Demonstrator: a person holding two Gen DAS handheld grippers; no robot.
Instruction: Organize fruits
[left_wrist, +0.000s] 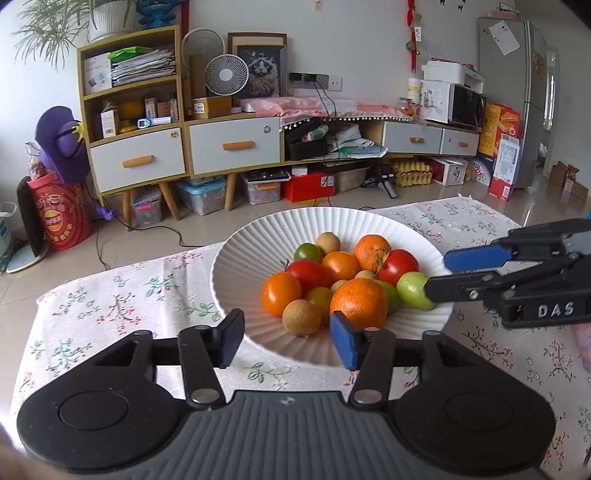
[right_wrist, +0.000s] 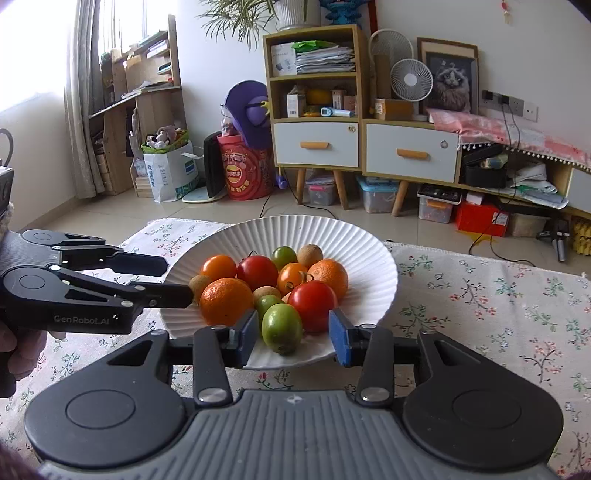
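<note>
On the surface (left_wrist: 110, 295), under a floral cloth (right_wrist: 480, 295), toward its far edge: one white ribbed plate (left_wrist: 258, 236), holding all the fruit in a heap. Contents: two oranges, the nearer (left_wrist: 359, 303) at the front of the heap, the second (left_wrist: 371, 252) behind it; two red tomatoes (left_wrist: 310, 274) and (left_wrist: 398, 266); orange tomatoes (left_wrist: 280, 293) and (left_wrist: 340, 264); small tan round fruits, one (left_wrist: 301, 316) at the near side, one (left_wrist: 328, 242) at the far side; a small green-red fruit (left_wrist: 307, 252) toward the back. One green fruit (right_wrist: 281, 328) lies at the plate's right rim, touching the red tomato beside it. Left tool (left_wrist: 286, 341): jaws spread wide, nothing between them, held at the plate's near rim, blue pad just beside the nearer orange. Right tool (right_wrist: 293, 338): jaws spread, standing either side of the green fruit, with a gap visible at the right-hand pad; contact at the left-hand pad cannot be told. Beyond the surface: tiled floor (left_wrist: 184, 229), a cabinet with drawers (left_wrist: 232, 147), a desk fan (left_wrist: 226, 75).
</note>
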